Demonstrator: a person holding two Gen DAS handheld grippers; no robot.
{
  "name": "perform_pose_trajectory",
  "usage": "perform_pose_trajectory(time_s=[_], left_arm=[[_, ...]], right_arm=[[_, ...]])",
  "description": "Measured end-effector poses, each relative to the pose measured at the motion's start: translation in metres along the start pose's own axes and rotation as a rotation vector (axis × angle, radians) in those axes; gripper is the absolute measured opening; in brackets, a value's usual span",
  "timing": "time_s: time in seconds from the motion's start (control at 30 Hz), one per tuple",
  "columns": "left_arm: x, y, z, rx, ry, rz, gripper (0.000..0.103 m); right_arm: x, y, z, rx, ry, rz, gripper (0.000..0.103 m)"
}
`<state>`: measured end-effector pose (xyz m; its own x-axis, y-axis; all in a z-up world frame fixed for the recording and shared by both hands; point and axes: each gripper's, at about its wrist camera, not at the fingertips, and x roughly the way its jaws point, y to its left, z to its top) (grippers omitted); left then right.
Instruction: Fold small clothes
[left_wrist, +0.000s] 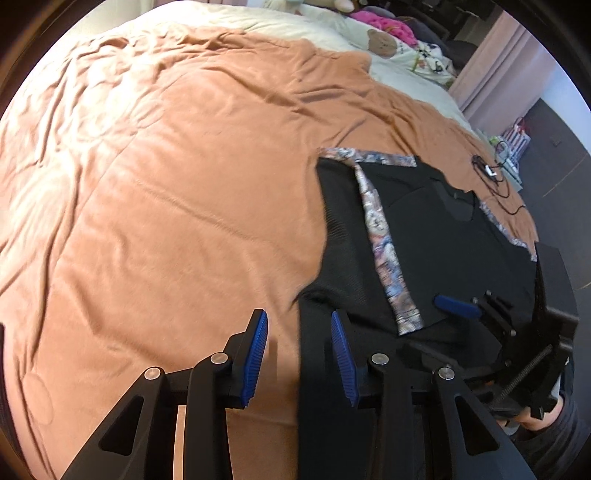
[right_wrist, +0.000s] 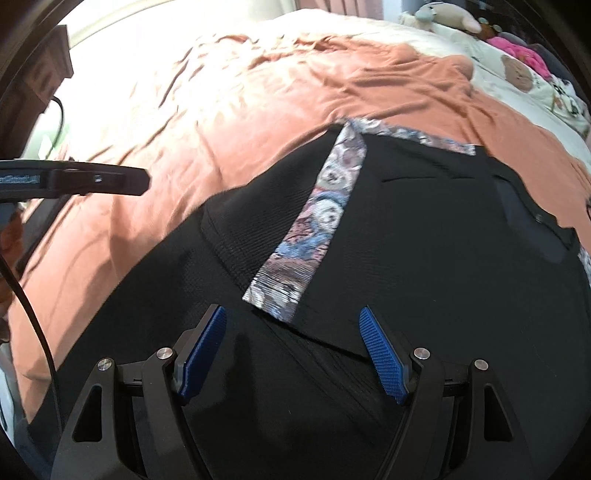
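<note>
Black knit garment with patterned trim (right_wrist: 424, 229) flat on orange bedspread (left_wrist: 184, 177). Left gripper (left_wrist: 299, 354) jaws open over its edge; right gripper (right_wrist: 291, 350) jaws open above it.

A wrinkled orange fleece blanket (left_wrist: 166, 177) covers most of the bed. Beyond its far edge lies a cream quilt (left_wrist: 295, 26). On that quilt, past the blanket's far right corner, sits a brown teddy-bear face (left_wrist: 382, 43), with a bright pink knitted heap (left_wrist: 380, 22) behind it. On the blanket's right edge lies a tangled black cable with a small white plug (left_wrist: 491, 171). Right of the blanket, a pale pink curtain (left_wrist: 495, 74) hangs above dark flooring (left_wrist: 554, 155).
</note>
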<state>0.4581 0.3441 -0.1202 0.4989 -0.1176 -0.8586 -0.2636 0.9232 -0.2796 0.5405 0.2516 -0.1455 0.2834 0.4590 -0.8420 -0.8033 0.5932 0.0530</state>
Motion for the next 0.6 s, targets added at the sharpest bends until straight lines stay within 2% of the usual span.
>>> perform_pose_trajectory(time_s=[0.07,0.1,0.13,0.17,0.2,0.27,0.33,0.6], left_arm=[[-0.007,0.004,-0.004,-0.007,-0.015,-0.016,0.038],[-0.009,0.005,-0.005,-0.006,-0.019,-0.017,0.038],[-0.011,0.008,-0.006,-0.007,-0.023,-0.013,0.038],[-0.011,0.009,-0.007,-0.009,-0.024,-0.014,0.038],[-0.011,0.012,-0.007,-0.014,-0.024,-0.017,0.038],[-0.009,0.014,-0.009,-0.030,-0.022,-0.023,0.038],[-0.005,0.013,-0.009,-0.035,-0.019,-0.029,0.038],[0.017,-0.001,-0.010,-0.012,0.002,-0.046,0.038]], right_arm=[[0.009,0.003,0.004,-0.006,0.002,-0.017,0.072],[0.012,0.003,0.006,-0.001,0.000,-0.016,0.067],[0.013,0.003,0.007,0.003,0.002,-0.011,0.050],[0.015,0.002,0.008,0.007,0.011,-0.002,0.039],[0.016,0.001,0.009,0.013,0.019,0.011,0.038],[0.015,-0.001,0.010,0.018,0.015,0.041,0.022],[0.014,-0.006,0.010,0.029,0.021,0.072,0.016],[0.004,-0.041,0.007,0.124,0.002,0.166,0.011]])
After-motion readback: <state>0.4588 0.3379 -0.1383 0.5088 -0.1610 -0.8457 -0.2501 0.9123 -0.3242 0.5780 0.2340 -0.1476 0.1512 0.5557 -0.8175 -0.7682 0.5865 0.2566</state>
